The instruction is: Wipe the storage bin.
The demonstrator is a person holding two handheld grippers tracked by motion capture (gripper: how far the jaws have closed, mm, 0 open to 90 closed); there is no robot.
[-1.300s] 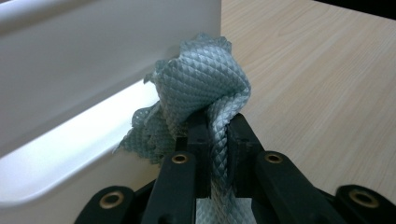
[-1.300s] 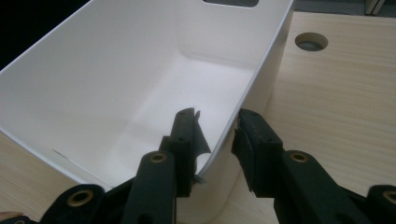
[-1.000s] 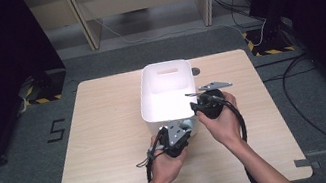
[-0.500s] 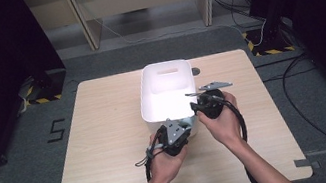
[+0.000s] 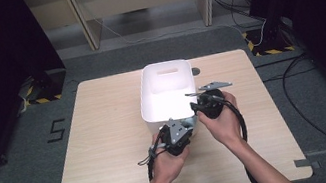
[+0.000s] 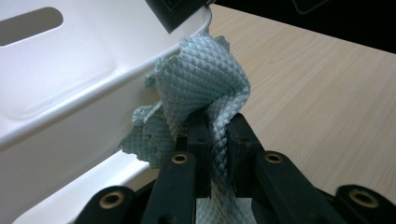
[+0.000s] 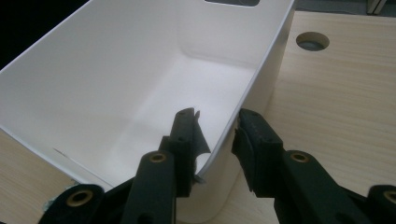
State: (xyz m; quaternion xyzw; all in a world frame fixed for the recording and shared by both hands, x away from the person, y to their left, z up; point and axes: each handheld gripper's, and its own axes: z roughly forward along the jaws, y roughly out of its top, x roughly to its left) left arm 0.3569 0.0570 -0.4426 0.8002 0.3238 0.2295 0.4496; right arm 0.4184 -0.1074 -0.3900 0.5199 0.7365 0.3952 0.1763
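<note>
Pale wood counter (image 5: 107, 132) carries a white bin (image 5: 168, 93). Left gripper (image 6: 215, 126) jaws are clamped on a teal cloth (image 6: 201, 88) touching the bin's outer wall. Right gripper (image 7: 215, 135) jaws stand apart, straddling the bin's rim.

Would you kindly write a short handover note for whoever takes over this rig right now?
Left tool: shut on the pale blue cloth, bunched against the outside of the white bin at its near corner.
Right tool: jaws straddle the bin's right wall near the near corner, one inside and one outside; whether they pinch it I cannot tell.
Bin: upright on the wooden table, its inside looks empty.
Done: cloth picked up and brought to the bin, bin apparently steadied.
Left: probably wipe the bin with the cloth; no wiping result can be judged yet.
</note>
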